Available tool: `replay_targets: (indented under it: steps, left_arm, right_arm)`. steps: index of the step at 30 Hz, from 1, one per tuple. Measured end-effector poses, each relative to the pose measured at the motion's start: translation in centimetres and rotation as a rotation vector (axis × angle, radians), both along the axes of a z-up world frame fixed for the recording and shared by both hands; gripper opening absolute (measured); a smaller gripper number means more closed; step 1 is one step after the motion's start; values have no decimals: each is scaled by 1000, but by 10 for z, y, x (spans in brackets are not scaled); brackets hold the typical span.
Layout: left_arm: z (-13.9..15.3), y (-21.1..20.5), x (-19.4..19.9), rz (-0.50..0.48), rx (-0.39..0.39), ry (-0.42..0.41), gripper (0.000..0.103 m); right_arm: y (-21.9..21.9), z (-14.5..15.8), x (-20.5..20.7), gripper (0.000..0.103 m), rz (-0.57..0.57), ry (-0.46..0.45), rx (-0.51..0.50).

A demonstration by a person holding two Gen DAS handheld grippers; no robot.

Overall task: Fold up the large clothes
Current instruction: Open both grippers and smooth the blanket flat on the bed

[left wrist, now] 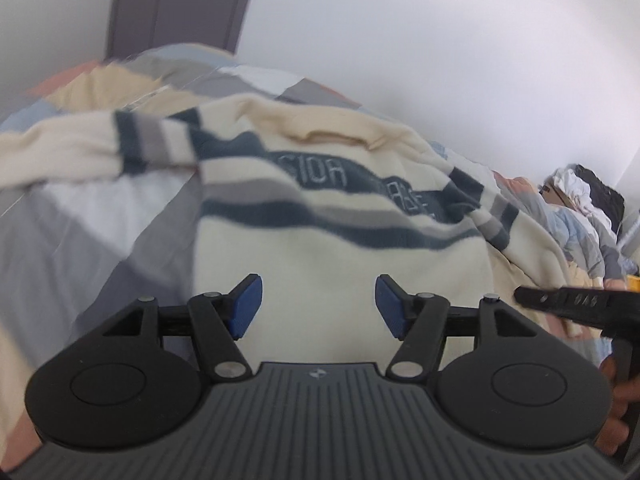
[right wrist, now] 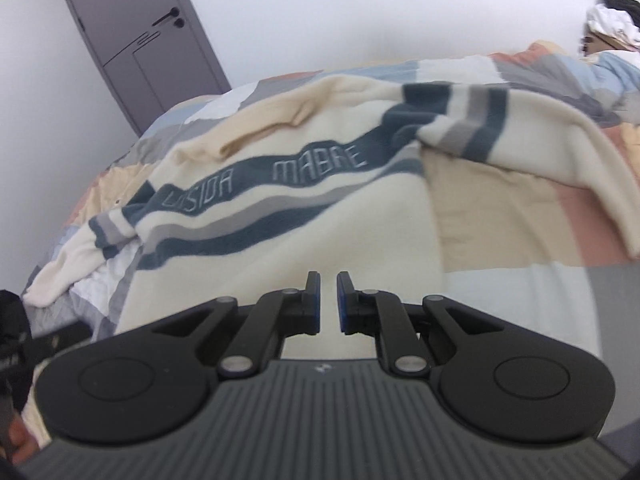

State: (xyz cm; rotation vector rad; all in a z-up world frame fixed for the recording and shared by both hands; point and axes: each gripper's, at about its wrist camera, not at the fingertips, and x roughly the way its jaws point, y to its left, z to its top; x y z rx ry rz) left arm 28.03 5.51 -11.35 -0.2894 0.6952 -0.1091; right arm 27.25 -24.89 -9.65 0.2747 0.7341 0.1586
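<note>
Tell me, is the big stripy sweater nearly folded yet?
Not nearly. Done: the cream sweater lies spread front-up on the patchwork bedspread. No fold shows: both sleeves still stick out sideways. In hand: nothing. The left gripper is wide open above the sweater's lower part, and the right gripper is almost shut with no cloth between its fingers. Left: folding the sleeves in, then the body.

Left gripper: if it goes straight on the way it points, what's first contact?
Most likely the cream striped sweater spread on the patchwork bed cover. The left gripper, jaws wide open, aims at its plain lower body, below the dark stripes. Nothing shows in between, though depth is unclear.
</note>
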Motion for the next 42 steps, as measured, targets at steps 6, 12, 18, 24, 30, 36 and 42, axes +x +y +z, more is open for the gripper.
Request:
replay_targets:
  steps: [6,12,18,24,30,36,42]
  left_arm:
    - [-64,1,49,-40,-72,151,68]
    - [-79,5,56,-54,-110,170,68]
    - [-75,21,57,-38,-145,102,68]
    - [-78,45,72,19,-197,48,68]
    - [-95,48,90,-9,-235,2,68]
    - [-110,48,104,-37,-255,-18,70]
    - [-116,59,110,-34,-337,-31,70]
  right_arm:
    - [23,-43,26,13,44,150,-59]
    - [28,-29,64,13,38,95,-29]
    - [61,-9,152,13,78,-23,8]
    - [112,-33,257,13,119,-39,-14]
    - [155,-78,330,9,128,-11,-94]
    - [164,-85,379,7,106,-123,-89]
    - [165,-72,440,9,22,-182,-105]
